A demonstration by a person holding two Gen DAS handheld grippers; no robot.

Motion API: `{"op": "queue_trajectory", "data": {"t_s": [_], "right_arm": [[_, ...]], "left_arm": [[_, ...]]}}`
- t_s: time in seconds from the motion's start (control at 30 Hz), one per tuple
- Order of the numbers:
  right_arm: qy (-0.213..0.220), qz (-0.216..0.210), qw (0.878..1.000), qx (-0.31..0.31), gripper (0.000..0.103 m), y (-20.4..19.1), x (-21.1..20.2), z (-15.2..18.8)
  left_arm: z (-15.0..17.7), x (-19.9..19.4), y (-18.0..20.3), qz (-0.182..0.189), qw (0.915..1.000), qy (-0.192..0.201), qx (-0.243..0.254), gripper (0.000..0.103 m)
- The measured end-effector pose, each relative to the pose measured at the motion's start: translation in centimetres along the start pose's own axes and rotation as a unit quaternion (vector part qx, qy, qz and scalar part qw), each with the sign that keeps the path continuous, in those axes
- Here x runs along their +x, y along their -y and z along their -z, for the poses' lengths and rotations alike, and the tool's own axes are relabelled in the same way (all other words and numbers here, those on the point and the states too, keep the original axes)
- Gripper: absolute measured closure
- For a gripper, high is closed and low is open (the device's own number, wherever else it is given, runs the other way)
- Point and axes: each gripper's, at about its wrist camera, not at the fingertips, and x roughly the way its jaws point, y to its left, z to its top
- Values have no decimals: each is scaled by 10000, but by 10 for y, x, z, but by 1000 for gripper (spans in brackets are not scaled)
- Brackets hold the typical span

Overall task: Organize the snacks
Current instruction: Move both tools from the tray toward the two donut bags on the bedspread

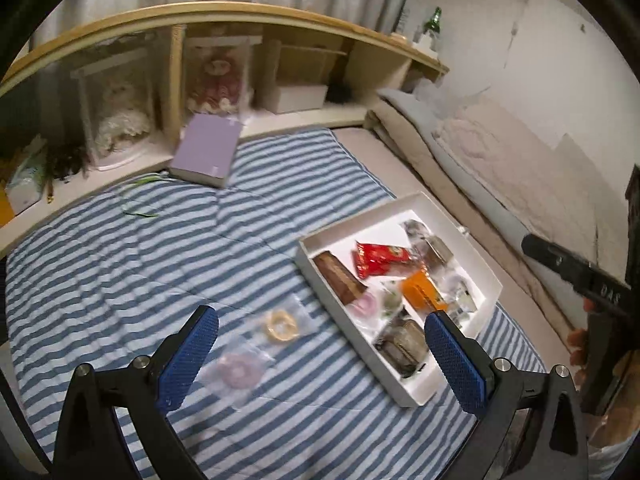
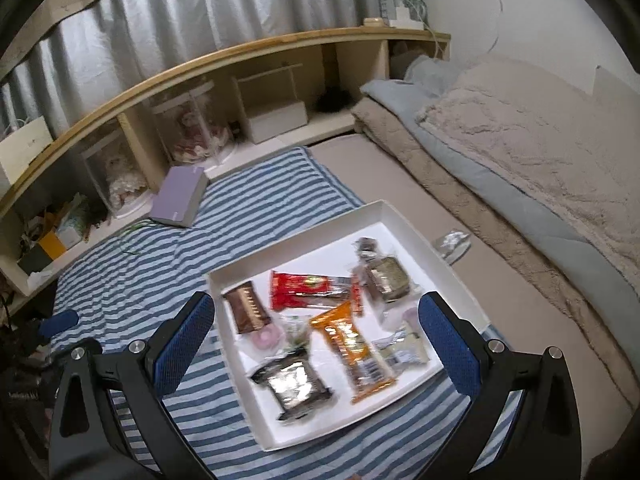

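A white tray [image 1: 486,264] lies on the striped blanket and holds several wrapped snacks: a brown bar [image 1: 339,277], a red packet [image 1: 380,258], an orange bar [image 1: 422,292]. Two clear-wrapped ring snacks lie on the blanket left of the tray, one yellow [image 1: 282,325], one pink [image 1: 240,368]. My left gripper [image 1: 320,354] is open and empty, hovering above these two. My right gripper [image 2: 316,342] is open and empty above the tray [image 2: 436,256], over the orange bar [image 2: 352,348], red packet [image 2: 304,290] and a silver packet [image 2: 292,386].
A purple book [image 1: 206,150] leans at the wooden headboard shelf [image 1: 280,16], which holds dolls in cases and a white box. Folded blankets [image 2: 520,152] lie along the right wall. A silver wrapper [image 2: 452,242] lies on the mattress beside the tray.
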Motion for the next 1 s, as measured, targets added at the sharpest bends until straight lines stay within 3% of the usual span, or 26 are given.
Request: {"op": "queue_trajectory", "data": {"t_s": [0.4,0.63,0.67,0.73,1.0], "right_arm": [[-26,-646,9974,-309,0,-65,15,19],[-397,-1286,9902,-374,1,-99,43,24],[-498,-1437,9878,-321,3,-102,49,25],[-672,-1628,9840,-254,19,-108,60,27],[-1040,-1940,9743,-473,35,-130,91,30]], "left_arm": [[11,-31,-62,-395,9978,309,-442,4],[27,-10,-86,-140,9989,319,-325,17],[29,-5,-91,-93,9991,283,-292,17],[35,11,-96,33,9997,152,-178,19],[64,91,-94,-4,9971,-577,492,17]]}}
